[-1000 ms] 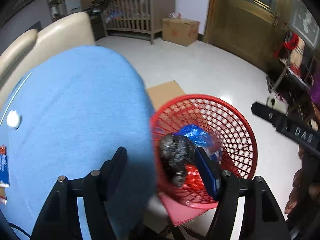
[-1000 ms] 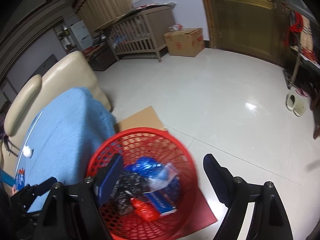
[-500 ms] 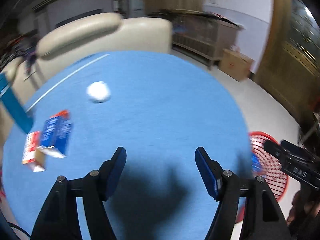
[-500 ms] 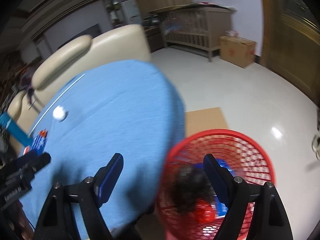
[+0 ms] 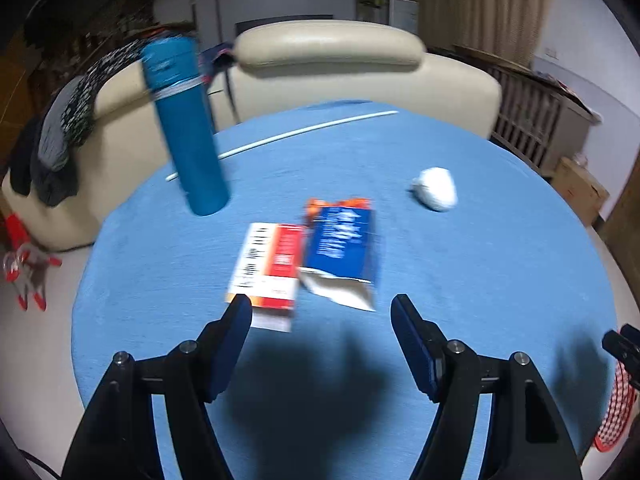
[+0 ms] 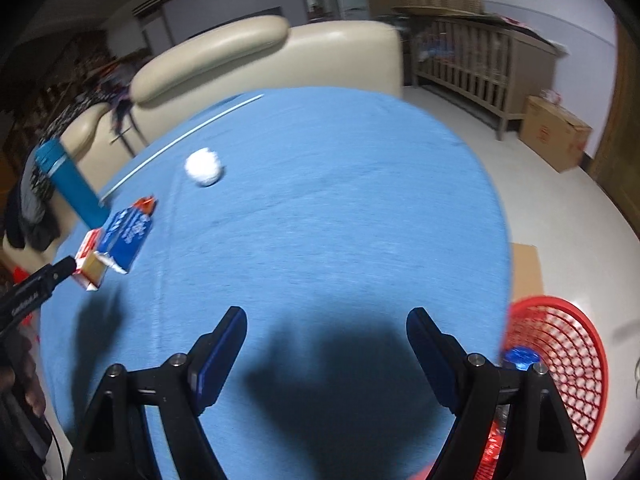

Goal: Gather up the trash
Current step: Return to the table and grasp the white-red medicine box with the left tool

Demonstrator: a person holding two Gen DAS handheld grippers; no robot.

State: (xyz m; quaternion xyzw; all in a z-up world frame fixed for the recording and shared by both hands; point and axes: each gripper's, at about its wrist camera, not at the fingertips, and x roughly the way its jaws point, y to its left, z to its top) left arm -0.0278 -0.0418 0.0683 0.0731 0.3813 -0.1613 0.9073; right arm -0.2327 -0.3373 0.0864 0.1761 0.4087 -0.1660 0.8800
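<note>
A round table under a blue cloth (image 5: 480, 280) (image 6: 340, 220) carries the trash. A red-and-white carton (image 5: 268, 268) (image 6: 90, 260) lies flat beside a torn blue packet (image 5: 344, 252) (image 6: 126, 240), and a white crumpled paper ball (image 5: 436, 189) (image 6: 203, 167) rests farther back. My left gripper (image 5: 321, 316) hovers open just in front of the carton and packet, empty. My right gripper (image 6: 326, 322) is open and empty above bare cloth near the table's front. The red mesh basket (image 6: 568, 368) (image 5: 618, 408) stands on the floor at the right with trash inside.
A tall blue bottle (image 5: 182, 128) (image 6: 70, 184) stands upright at the table's back left, near a white stick (image 5: 288, 134). A cream sofa (image 5: 360, 68) runs behind the table. A wooden crib (image 6: 480, 56) and a cardboard box (image 6: 554, 138) stand at the right.
Both grippers have swung left from over the red basket to above the blue table. The carton, packet and paper ball have come into view; the basket has slid to the right edge.
</note>
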